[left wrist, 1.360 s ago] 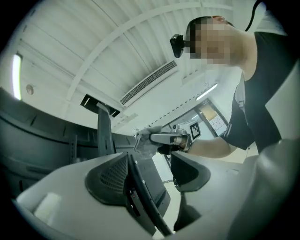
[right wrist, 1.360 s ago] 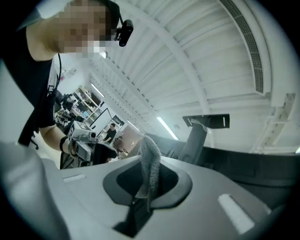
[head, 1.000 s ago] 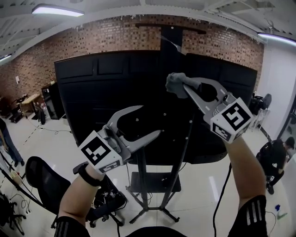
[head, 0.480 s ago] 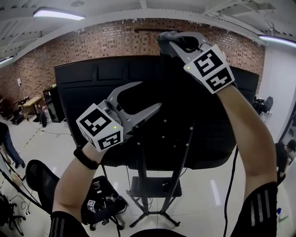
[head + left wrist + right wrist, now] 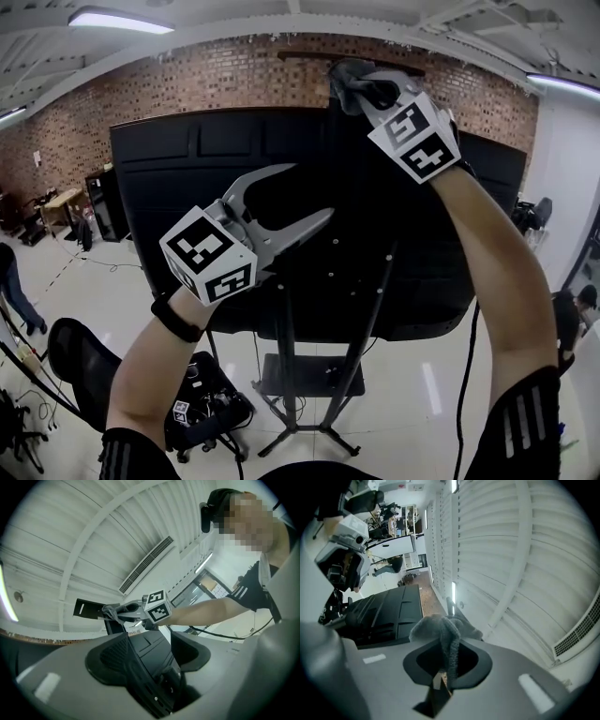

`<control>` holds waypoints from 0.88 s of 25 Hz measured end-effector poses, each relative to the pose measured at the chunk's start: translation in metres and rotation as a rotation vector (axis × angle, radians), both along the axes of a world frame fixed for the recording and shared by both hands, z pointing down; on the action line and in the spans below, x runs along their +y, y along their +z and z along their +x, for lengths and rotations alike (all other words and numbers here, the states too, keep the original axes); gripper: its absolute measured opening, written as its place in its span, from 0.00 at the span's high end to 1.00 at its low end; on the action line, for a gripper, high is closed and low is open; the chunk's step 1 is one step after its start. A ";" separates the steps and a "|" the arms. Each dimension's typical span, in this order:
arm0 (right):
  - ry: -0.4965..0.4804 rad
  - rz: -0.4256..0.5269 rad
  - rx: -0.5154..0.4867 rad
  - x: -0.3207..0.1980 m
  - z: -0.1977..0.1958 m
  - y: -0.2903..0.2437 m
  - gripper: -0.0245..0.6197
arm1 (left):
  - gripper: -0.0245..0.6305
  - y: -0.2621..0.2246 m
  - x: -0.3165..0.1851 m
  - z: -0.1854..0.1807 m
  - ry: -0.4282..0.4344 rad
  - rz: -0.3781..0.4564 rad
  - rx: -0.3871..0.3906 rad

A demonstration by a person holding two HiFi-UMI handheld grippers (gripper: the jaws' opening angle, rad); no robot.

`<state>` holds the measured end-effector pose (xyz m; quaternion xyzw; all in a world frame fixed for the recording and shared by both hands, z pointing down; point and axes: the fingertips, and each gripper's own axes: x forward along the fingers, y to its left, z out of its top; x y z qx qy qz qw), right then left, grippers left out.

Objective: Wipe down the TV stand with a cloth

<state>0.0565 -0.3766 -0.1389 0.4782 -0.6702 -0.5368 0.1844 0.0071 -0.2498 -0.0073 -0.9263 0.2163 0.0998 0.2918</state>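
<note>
brick wall [image 5: 187,84]: runs across the back of the room, behind everything else.
floor [image 5: 412,394]: pale and glossy, with light reflections on it.
screen [image 5: 169,197]: big black panel seen from its rear side, mounted on the stand, and it fills the middle of the head view.
TV stand [image 5: 292,375]: dark metal with splayed legs on the floor and a small shelf low down; its post rises up the back of the screen and sticks out above the top edge.
chair [image 5: 80,361]: black, at lower left on the floor, left of the stand legs.
left tool [image 5: 309,191]: raised in front of the screen's rear, jaws spread wide and released, nothing gripped. In the left gripper view only the black panel shows between them.
right tool [image 5: 361,89]: held high at the top of the stand post, above the screen edge, and clenched on the cloth.
cloth [image 5: 440,630]: grey and bunched. It is pinched between the right tool's jaws with a wad bulging past the tips, up at the post top. Can't tell whether it actually touches the post.
wristband [image 5: 175,319]: black, on the left wrist behind the left tool.
</note>
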 end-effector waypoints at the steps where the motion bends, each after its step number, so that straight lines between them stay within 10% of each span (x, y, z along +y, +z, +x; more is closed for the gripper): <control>1: -0.003 -0.011 0.001 0.000 0.000 0.007 0.92 | 0.49 0.002 -0.002 -0.001 0.002 -0.010 0.007; 10: 0.015 -0.049 0.078 0.002 -0.004 0.064 0.92 | 0.49 0.034 -0.004 0.003 0.025 -0.071 0.040; 22: 0.128 -0.050 0.430 -0.006 -0.007 0.205 0.92 | 0.49 0.097 -0.002 -0.005 -0.020 -0.085 0.036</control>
